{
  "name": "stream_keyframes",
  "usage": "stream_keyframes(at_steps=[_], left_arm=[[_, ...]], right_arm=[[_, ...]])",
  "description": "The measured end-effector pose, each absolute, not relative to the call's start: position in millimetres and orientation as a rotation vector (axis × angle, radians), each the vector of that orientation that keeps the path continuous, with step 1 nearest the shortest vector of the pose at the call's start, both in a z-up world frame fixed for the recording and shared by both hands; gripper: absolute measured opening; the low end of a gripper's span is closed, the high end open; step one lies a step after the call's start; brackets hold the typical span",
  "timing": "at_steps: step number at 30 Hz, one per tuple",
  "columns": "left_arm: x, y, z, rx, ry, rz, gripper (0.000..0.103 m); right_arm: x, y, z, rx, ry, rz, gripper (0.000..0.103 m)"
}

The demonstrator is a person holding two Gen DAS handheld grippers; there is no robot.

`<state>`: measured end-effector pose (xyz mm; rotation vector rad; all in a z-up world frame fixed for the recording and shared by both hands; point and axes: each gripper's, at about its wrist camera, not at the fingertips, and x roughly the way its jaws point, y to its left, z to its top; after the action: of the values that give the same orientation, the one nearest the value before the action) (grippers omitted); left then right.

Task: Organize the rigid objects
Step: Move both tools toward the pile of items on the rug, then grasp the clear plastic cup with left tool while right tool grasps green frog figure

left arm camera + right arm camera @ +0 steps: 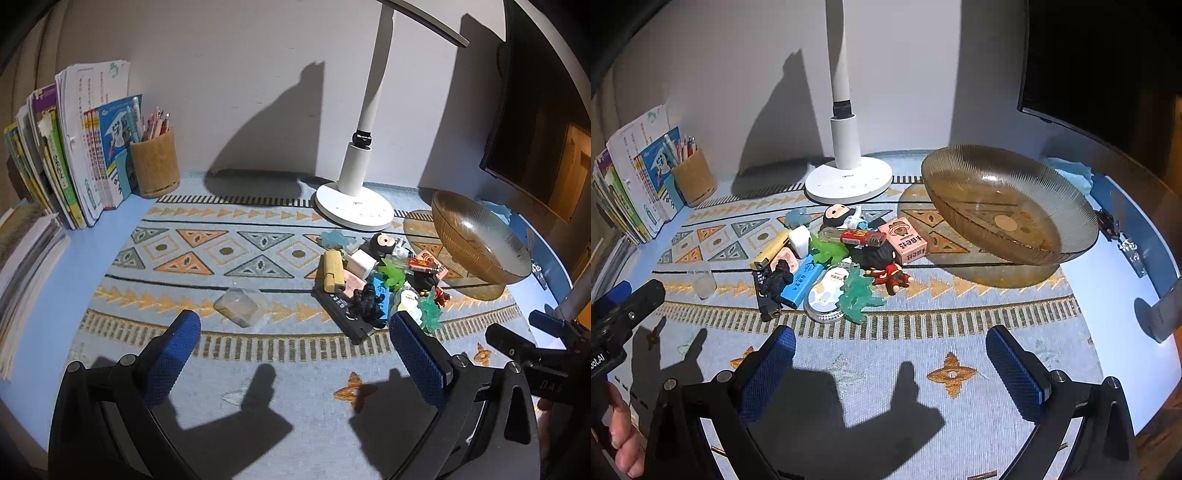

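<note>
A pile of small toys and boxes (834, 258) lies on the patterned mat (886, 354), just in front of the white lamp base (848, 182) and left of the amber glass bowl (1008, 206). The right gripper (890, 363) and left gripper (295, 354) hover above the mat, fingers spread wide, holding nothing.
</note>
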<state>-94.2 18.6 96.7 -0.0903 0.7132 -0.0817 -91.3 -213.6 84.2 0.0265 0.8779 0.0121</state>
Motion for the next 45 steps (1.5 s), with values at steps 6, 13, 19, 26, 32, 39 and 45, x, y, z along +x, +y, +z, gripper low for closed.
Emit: stream_keyframes(at_steps=[6,13,19,26,32,39,45], left_arm=[[-85,57,100,-0.174,0.76,-0.263,0.102],[-65,90,86,-0.181,0.828,-0.218,0.102],[-49,84,53,-0.21,0.914,-0.223,0.102],[-32,71,34,-0.102,0.952,-0.209,0.102],[-10,71,21,-0.107,0.996,-0.249,0.097],[4,64,14,-0.177,1.003,-0.262,0.075],[7,58,16,-0.139,0.979,-0.315,0.047]], right_arm=[[-93,-225,80,0.06,0.894,0.062,0.103],[-86,-234,67,0.051,0.932,0.053,0.103],[-74,-218,53,0.011,0.946,0.081,0.103],[-48,-209,37,0.055,0.972,0.159,0.082],[-22,-214,20,0.127,1.037,0.16,0.069],[-7,-217,11,0.211,1.055,0.161,0.053],[-7,-211,14,0.161,1.025,0.168,0.039]])
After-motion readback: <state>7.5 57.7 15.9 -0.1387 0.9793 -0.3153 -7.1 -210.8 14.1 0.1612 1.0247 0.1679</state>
